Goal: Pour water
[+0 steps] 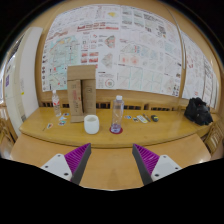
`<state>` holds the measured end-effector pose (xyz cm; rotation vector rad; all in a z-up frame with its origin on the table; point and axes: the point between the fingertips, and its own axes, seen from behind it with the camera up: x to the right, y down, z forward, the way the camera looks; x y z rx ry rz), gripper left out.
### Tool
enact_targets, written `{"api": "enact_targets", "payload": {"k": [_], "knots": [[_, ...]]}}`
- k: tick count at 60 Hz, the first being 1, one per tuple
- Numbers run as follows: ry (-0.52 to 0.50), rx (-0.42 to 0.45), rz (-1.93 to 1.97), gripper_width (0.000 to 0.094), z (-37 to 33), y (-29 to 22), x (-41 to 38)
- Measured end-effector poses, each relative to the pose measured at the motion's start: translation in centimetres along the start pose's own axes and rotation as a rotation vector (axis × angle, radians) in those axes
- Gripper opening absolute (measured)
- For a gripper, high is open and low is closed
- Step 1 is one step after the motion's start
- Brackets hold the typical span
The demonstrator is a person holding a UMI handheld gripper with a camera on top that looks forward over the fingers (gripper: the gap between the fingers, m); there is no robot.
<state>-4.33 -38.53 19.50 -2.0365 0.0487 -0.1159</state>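
A clear plastic water bottle (117,113) stands upright on the far wooden table (160,128), well beyond my fingers. A white cup (92,124) sits just to its left. My gripper (112,161) hangs open over the near wooden surface, with its purple pads (72,160) wide apart and nothing between them. Bottle and cup are both far out of reach of the fingertips.
A tall cardboard box (82,93) stands behind the cup. A black bag (198,112) lies at the table's right end. Small items (140,119) lie right of the bottle. Posters (110,45) cover the wall behind.
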Motion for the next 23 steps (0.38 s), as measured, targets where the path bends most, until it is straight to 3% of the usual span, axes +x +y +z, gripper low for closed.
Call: {"api": "enact_targets", "payload": {"k": [23], "knots": [[0.028,0.047,-0.007,0.0854,-5.4,-0.6,-0.3]]}}
